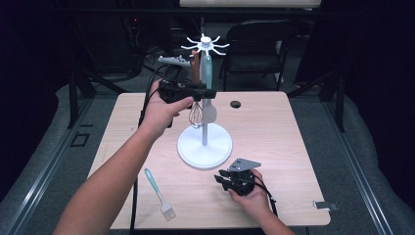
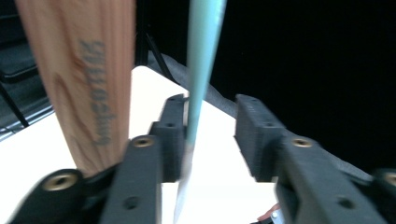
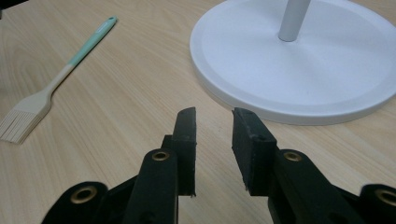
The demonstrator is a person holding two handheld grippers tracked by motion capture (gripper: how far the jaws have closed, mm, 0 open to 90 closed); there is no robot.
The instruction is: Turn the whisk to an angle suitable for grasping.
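Left gripper view: left gripper [image 2: 212, 140] jaws spread, teal-handled utensil [image 2: 201, 65] hanging vertical between them, untouched by the pads, below rack [image 1: 204, 142] hooks. Right gripper [image 1: 226, 179], parted and empty, sits beside the rack's base, farther away.

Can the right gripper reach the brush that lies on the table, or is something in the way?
Probably yes. The right gripper is open, and bare table lies between it and the brush.

Table [image 1: 274, 127] (stand [image 1: 204, 146], brush [image 1: 159, 194])
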